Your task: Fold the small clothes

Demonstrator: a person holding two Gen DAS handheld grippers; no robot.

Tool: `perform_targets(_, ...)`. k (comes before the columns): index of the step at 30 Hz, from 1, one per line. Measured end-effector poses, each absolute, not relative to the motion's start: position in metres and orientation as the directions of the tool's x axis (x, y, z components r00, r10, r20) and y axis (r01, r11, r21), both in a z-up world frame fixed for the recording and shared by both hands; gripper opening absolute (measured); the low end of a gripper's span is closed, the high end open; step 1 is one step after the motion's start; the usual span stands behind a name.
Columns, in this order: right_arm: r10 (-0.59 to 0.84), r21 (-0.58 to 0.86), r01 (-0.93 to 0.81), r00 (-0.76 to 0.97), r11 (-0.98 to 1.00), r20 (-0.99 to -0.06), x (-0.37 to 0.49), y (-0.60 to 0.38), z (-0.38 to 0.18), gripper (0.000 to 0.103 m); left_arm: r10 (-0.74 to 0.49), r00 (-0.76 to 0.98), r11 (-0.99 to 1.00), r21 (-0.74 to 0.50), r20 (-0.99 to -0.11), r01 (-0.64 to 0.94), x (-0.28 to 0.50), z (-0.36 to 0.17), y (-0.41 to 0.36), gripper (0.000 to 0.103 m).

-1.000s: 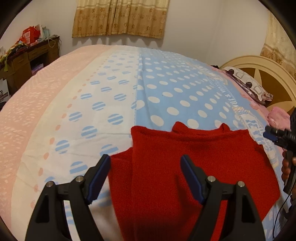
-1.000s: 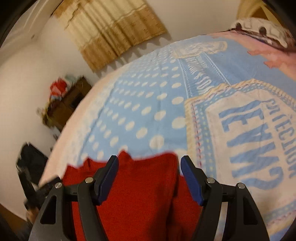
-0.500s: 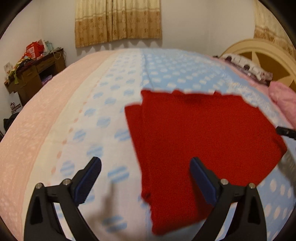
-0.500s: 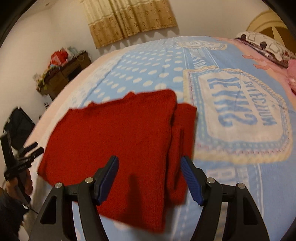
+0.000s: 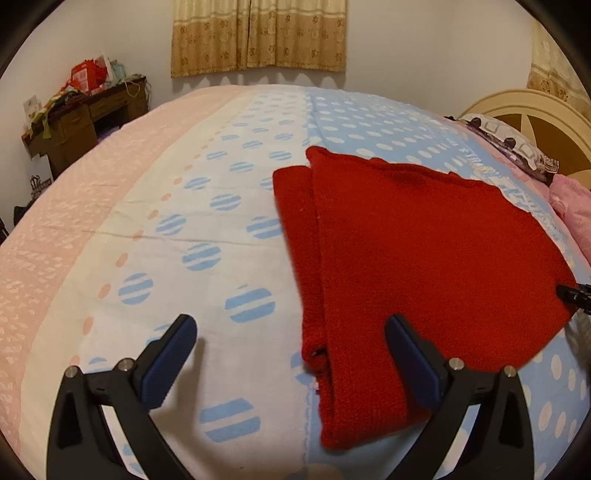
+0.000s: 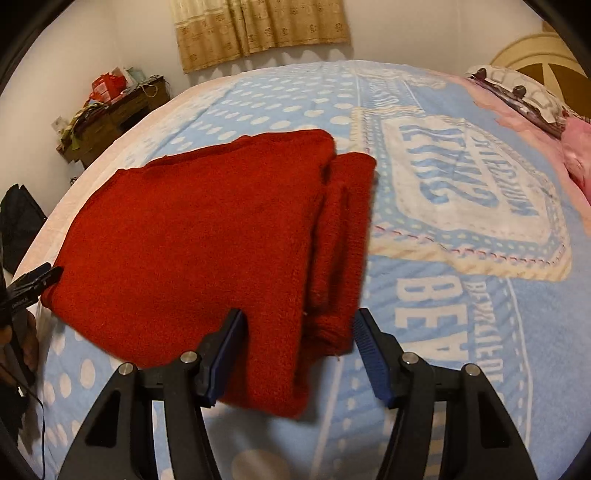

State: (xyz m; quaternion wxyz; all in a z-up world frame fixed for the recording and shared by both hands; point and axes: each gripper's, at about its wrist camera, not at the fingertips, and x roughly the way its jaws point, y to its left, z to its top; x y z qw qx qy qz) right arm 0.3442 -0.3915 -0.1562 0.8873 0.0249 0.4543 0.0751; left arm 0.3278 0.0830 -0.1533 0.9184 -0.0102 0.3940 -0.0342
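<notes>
**Red sweater lies folded on the bed, both grippers clear of it**

Nearest the left wrist camera, the left gripper [image 5: 291, 354] stands released, its jaws having just been opening to their widest; its blue pads [image 5: 168, 360] hover over the bedspread with the near corner of the red sweater [image 5: 406, 258] between them, not pressed. A second ago those jaws framed the cloth much more closely; the sweater now lies further ahead and flat.

The right gripper [image 6: 299, 354] is also released. Its jaws have just been closing somewhat, and the folded sleeve edge of the sweater [image 6: 192, 236] lies between the pads [image 6: 371, 356] without being pinched. Earlier the red cloth filled the gap right up at the fingers; now it rests on the bed.

The sweater lies on the blue dotted part of the bedspread [image 5: 207, 229], sleeves tucked along both sides. In the left view the right gripper's tip [image 5: 574, 293] shows at the sweater's right corner.

Farther off are a patterned pillow [image 5: 513, 144] by the headboard [image 5: 532, 110], a cluttered wooden desk [image 5: 85, 110] at left, and tan curtains [image 5: 258, 35] on the far wall.
</notes>
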Motion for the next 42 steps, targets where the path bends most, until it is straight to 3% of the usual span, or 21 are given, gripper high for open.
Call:
perform_targets(5, 0.121, 0.097, -0.072, 0.574, 0.993, -0.810, 0.347, -0.390, -0.152, 0.062, -0.113, 0.664, 0.993, -0.099, -0.739, 0.059, 0.332, -0.158, 0.090, 0.103)
perform_targets(8, 0.053, 0.033, -0.043, 0.638, 0.999, -0.768, 0.336, -0.377, -0.132, 0.062, -0.141, 0.659, 0.989, -0.140, -0.738, 0.055, 0.331, -0.160, 0.095, 0.103)
perform_targets(14, 0.117, 0.012, -0.150, 0.716, 0.989, -0.688, 0.332, -0.327, -0.096, 0.063, -0.123, 0.670, 0.992, -0.117, -0.732, 0.054, 0.327, -0.159, 0.089, 0.103)
perform_targets(18, 0.120, -0.031, -0.202, 0.689, 0.979, -0.714, 0.347, -0.301, -0.110, 0.063, -0.132, 0.667, 0.990, -0.129, -0.733, 0.054, 0.329, -0.159, 0.091, 0.103)
perform_targets(23, 0.070, -0.028, -0.143, 0.629, 0.989, -0.774, 0.355, -0.318, -0.145, 0.062, -0.145, 0.665, 0.988, -0.143, -0.733, 0.058, 0.329, -0.159, 0.092, 0.103)
perform_targets(37, 0.067, -0.032, -0.139, 0.652, 0.990, -0.755, 0.345, -0.329, -0.139, 0.063, -0.173, 0.650, 0.984, -0.163, -0.740, 0.076, 0.330, -0.157, 0.097, 0.103)
perform_targets(42, 0.072, -0.049, -0.157, 0.679, 0.986, -0.730, 0.337, -0.316, -0.128, 0.063, -0.106, 0.685, 0.994, -0.099, -0.721, 0.049, 0.317, -0.146, 0.105, 0.103)
